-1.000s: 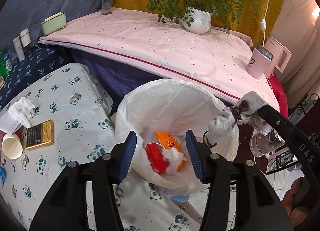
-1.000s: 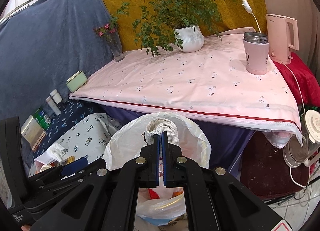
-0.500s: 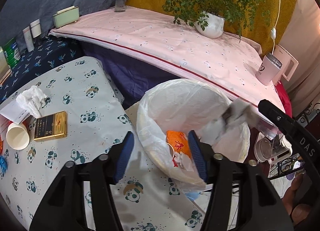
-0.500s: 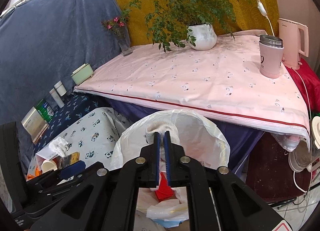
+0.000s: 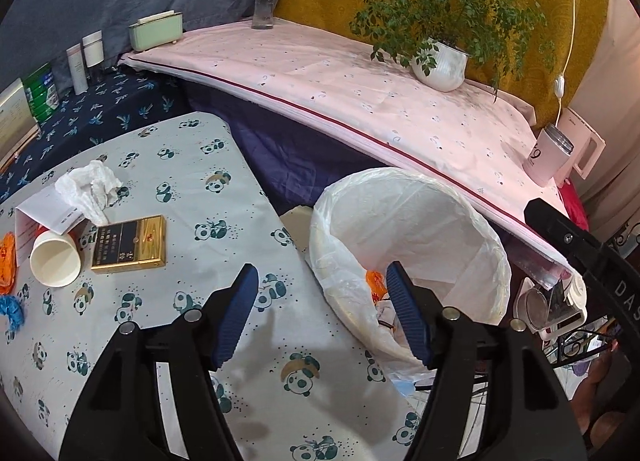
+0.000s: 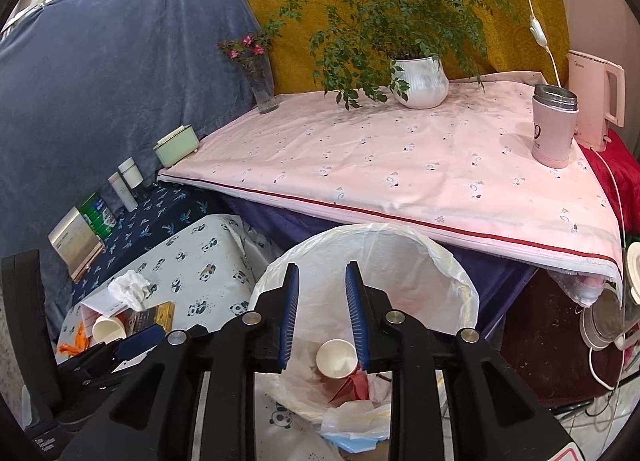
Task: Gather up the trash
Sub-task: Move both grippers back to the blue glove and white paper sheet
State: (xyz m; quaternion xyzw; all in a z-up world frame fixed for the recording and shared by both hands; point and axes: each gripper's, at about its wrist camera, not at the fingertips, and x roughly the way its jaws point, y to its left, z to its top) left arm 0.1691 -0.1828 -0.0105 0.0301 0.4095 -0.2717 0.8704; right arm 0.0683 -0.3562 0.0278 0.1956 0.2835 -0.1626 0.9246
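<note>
A bin lined with a white plastic bag (image 5: 420, 221) stands beside the panda-cloth table (image 5: 208, 189); it also shows in the right wrist view (image 6: 400, 257). Inside lie a paper cup (image 6: 336, 359), red scraps and an orange wrapper (image 5: 374, 279). My right gripper (image 6: 322, 313) is open and empty over the bin. My left gripper (image 5: 322, 313) is open and empty above the table edge next to the bin. On the table lie a crumpled tissue (image 5: 90, 187), a paper cup (image 5: 54, 263), a gold box (image 5: 128, 243) and orange scraps (image 5: 7, 261).
A higher table with a pink cloth (image 5: 360, 101) runs behind the bin, carrying a potted plant (image 5: 440, 65), a vase (image 5: 264, 9), a pink mug (image 5: 546, 153) and a kettle (image 6: 594, 101). Bottles and tins (image 5: 80, 65) stand on a dark blue surface at left.
My right gripper has opened and the grey cloth it held is gone from its fingers. My left gripper has drawn back from over the bin toward the table.
</note>
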